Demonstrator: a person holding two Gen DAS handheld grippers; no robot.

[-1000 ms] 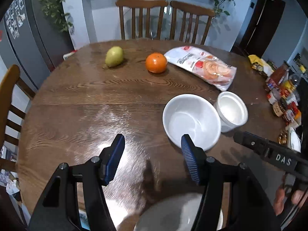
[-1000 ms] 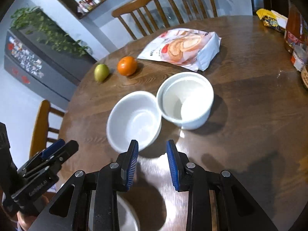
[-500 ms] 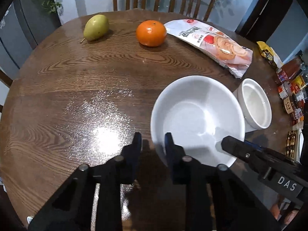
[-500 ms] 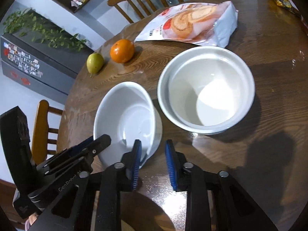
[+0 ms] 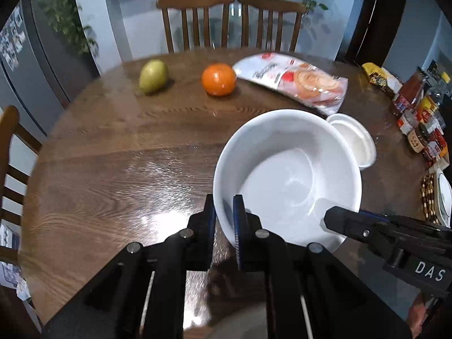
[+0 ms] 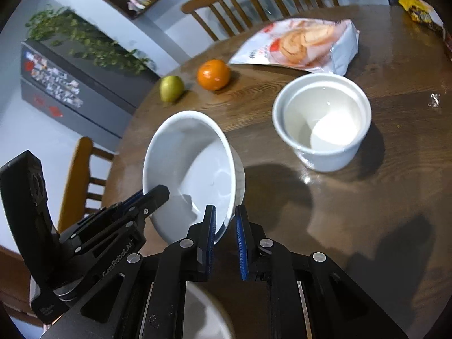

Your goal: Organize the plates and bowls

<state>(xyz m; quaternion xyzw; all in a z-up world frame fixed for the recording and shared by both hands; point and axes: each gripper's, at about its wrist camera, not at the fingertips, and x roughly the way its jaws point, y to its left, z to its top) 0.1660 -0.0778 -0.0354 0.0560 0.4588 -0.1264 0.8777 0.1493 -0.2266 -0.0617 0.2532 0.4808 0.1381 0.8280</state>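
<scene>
While a second ago both my grippers stood open before the table [image 5: 113,169], their jaws have just been closing on the wide white bowl [image 5: 288,175]. My left gripper [image 5: 224,220] pinches its near rim, one pad outside, one inside. My right gripper [image 6: 225,226] clamps the rim beside it. This glossy, round bowl is tilted above dark grained wood, near the straight-walled white bowl [image 6: 322,121].

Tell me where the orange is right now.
The orange sits on the far side of the round wooden table, between the green pear on its left and the snack bag on its right, beyond both white bowls.
</scene>
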